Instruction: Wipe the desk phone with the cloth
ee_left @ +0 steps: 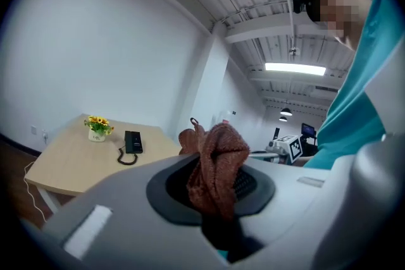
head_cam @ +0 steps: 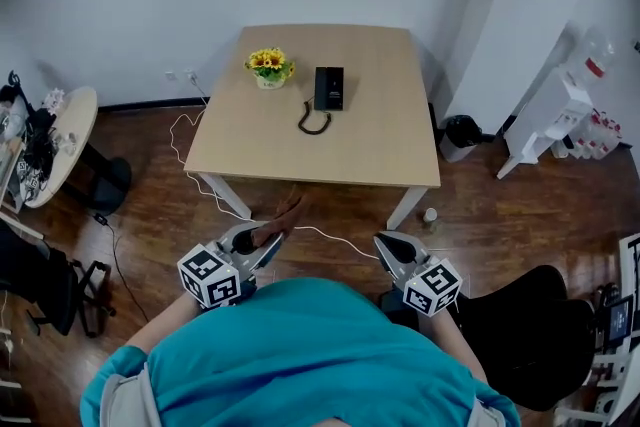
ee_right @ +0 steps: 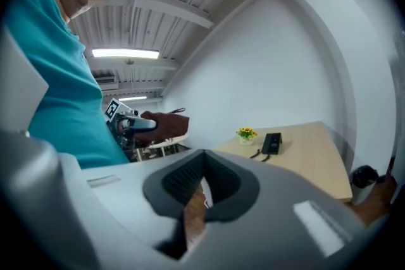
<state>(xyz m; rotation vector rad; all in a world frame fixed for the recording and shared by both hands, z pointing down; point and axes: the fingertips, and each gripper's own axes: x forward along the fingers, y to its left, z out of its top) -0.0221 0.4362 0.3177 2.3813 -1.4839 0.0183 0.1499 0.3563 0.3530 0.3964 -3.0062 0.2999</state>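
The black desk phone lies on the far half of a light wooden table, its coiled cord trailing toward me. I stand well back from the table. My left gripper is shut on a brown cloth that sticks out past its tips. In the left gripper view the cloth bunches between the jaws, with the phone far off to the left. My right gripper is shut and holds nothing. In the right gripper view only a thin slit shows between the pads, and the phone lies far ahead.
A pot of yellow flowers stands left of the phone. A white cable runs over the wooden floor under the table. A black chair is at my right, a round white table at left, a bin and white rack at right.
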